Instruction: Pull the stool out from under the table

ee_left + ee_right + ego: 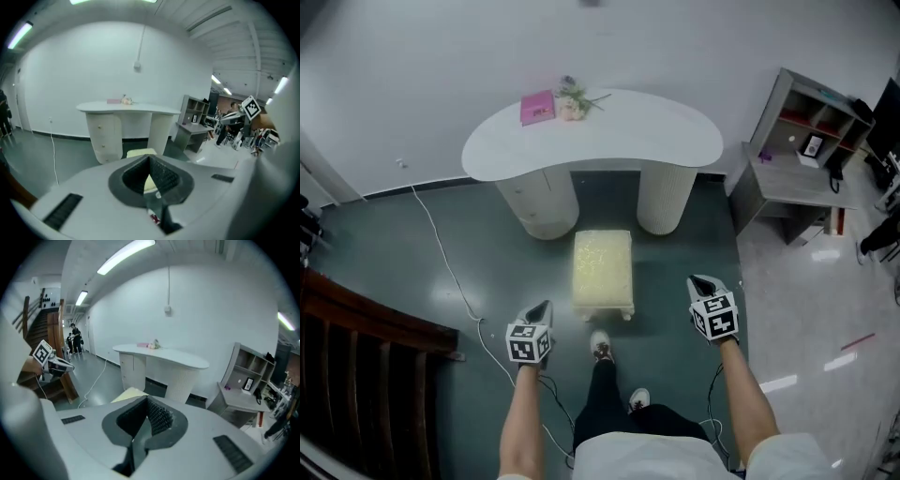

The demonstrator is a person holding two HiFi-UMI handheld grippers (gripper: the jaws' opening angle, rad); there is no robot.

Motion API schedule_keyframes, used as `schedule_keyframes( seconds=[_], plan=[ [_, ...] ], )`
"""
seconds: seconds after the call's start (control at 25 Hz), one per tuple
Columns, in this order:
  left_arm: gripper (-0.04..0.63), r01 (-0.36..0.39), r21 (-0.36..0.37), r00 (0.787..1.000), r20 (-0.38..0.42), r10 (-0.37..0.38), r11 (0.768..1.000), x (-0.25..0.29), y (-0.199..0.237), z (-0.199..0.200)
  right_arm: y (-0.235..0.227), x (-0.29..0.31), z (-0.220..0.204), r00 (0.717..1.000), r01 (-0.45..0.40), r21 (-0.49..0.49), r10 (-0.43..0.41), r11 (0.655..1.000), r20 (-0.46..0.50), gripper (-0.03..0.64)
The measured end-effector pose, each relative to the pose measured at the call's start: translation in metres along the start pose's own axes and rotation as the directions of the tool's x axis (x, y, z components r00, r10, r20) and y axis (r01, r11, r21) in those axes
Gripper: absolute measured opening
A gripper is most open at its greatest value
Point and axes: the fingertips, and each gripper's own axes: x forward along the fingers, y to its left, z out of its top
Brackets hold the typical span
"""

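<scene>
Stool (603, 270) stands clear of table (619, 131), just before its legs, so pull looks finished. We hold left gripper (544, 307) and right gripper (701, 283) clenched, empty, flanking stool: nothing left to grip.

White short-sleeved top (647, 457), black trousers (602, 398), pale trainers (601, 345) with dark and red detail. On left gripper (545, 306) and right gripper (701, 280): pale grey shells, a white cube of black square markers apiece, dark recess round black ribbed jaws. Thin dark cable (548, 386) trailing below each wrist.
</scene>
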Motion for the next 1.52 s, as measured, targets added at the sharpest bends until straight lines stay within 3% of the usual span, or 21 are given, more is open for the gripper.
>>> schedule_keyframes(
  seconds=[0.16,0.24,0.6,0.76,0.96,1.04,1.2,1.52],
  plan=[
    [0.019,-0.022,0.175,0.994,0.108,0.003,0.984,-0.059,-0.032,0.074,0.007,-0.076,0.076,0.989,-0.016,-0.035,0.021,0.999,0.148,0.015],
    [0.019,-0.027,0.225,0.988,0.156,-0.009,0.974,-0.084,-0.05,0.104,0.011,-0.109,0.106,0.978,-0.025,-0.064,0.038,0.998,0.207,0.015],
    [0.019,-0.057,0.304,0.939,0.34,-0.052,0.951,-0.182,-0.105,0.212,0.06,-0.208,0.211,0.919,-0.029,-0.235,0.119,0.972,0.376,0.015],
    [0.02,-0.078,0.364,0.911,0.405,-0.083,0.928,-0.218,-0.126,0.244,0.08,-0.24,0.244,0.886,-0.004,-0.312,0.148,0.95,0.439,0.015],
    [0.02,-0.148,0.494,0.874,0.47,-0.121,0.857,-0.257,-0.152,0.273,0.1,-0.264,0.266,0.861,0.027,-0.367,0.165,0.93,0.481,0.015],
    [0.02,-0.166,0.519,0.861,0.49,-0.134,0.838,-0.27,-0.162,0.281,0.104,-0.27,0.268,0.858,0.036,-0.382,0.168,0.923,0.485,0.015],
    [0.02,-0.181,0.532,0.843,0.517,-0.148,0.827,-0.289,-0.171,0.288,0.108,-0.284,0.273,0.852,0.054,-0.399,0.166,0.915,0.496,0.015],
    [0.02,-0.186,0.542,0.846,0.513,-0.147,0.819,-0.304,-0.175,0.284,0.119,-0.292,0.27,0.851,0.05,-0.406,0.174,0.912,0.496,0.015]
  ],
)
